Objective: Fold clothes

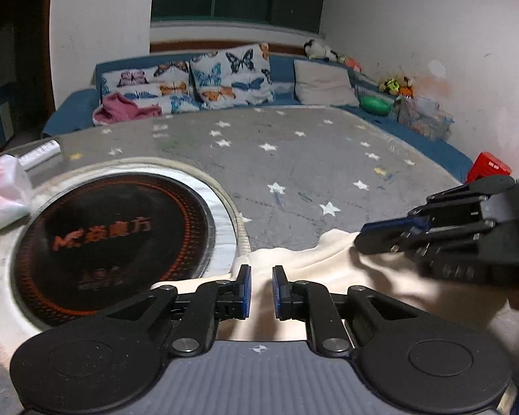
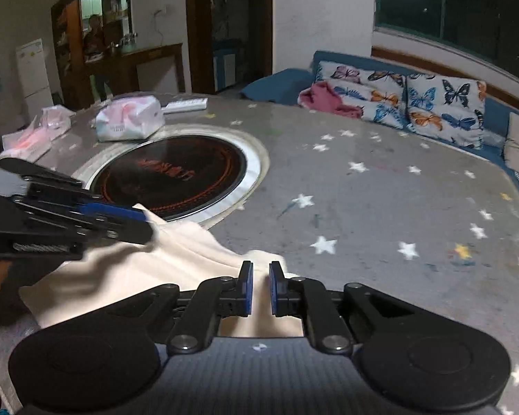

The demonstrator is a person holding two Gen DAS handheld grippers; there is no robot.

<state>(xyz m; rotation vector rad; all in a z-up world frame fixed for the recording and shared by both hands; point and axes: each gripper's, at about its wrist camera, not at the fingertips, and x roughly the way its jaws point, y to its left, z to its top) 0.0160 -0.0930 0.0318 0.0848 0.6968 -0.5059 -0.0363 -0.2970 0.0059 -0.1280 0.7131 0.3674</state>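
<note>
Both tools nearly closed: left tool [image 1: 258, 292] and right tool [image 2: 260, 288] each pinching, looks like, the cream garment [image 2: 176, 256], bunched on the star-patterned surface [image 2: 380, 207] beside the round cooktop [image 2: 176, 176]

Ahead of the right claw [image 2: 260, 288] and to its right, the starred table cover [image 2: 380, 207] lies bare all the way to the sofa cushions [image 2: 443, 110]: open passage. Ahead-left of it sits the round cooktop [image 2: 176, 176], flush in the table, with tissue packs [image 2: 129, 121] beyond. The left claw [image 2: 148, 223] crowds its left side. From the left claw [image 1: 261, 292], the cooktop [image 1: 110, 242] lies just left, and cream cloth [image 1: 328, 263] covers the near table.
</note>
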